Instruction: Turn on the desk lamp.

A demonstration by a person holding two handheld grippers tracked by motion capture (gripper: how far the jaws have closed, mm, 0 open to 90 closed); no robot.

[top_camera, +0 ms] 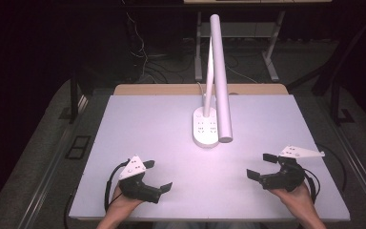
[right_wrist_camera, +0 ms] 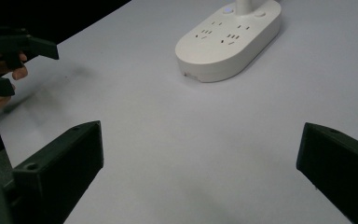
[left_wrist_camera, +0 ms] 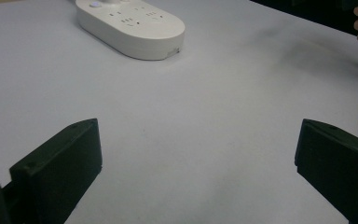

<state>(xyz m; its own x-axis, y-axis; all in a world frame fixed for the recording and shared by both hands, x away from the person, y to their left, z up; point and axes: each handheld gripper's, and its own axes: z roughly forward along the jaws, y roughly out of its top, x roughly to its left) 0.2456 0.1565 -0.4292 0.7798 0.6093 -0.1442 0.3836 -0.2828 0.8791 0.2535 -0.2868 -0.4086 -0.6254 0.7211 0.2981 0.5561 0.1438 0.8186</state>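
Observation:
A white desk lamp stands mid-table on an oval base (top_camera: pixel 206 128) that carries power sockets; its long tube head (top_camera: pixel 220 76) slants toward me. The same base (left_wrist_camera: pixel 131 25) appears at the top of the left gripper view and the base (right_wrist_camera: pixel 228 37) at the top of the right gripper view. My left gripper (top_camera: pixel 161 175) rests open near the front left of the table, jaws wide apart with nothing between them. My right gripper (top_camera: pixel 261 166) is open at the front right, also empty. In the right gripper view the left gripper (right_wrist_camera: pixel 14 63) shows far off at the left edge.
The white tabletop (top_camera: pixel 147 124) spans most of the high view, with a wooden strip (top_camera: pixel 171 89) along its far edge. Dark floor, cables and table legs (top_camera: pixel 271 59) lie beyond. A cable (top_camera: pixel 108 183) loops from the left gripper.

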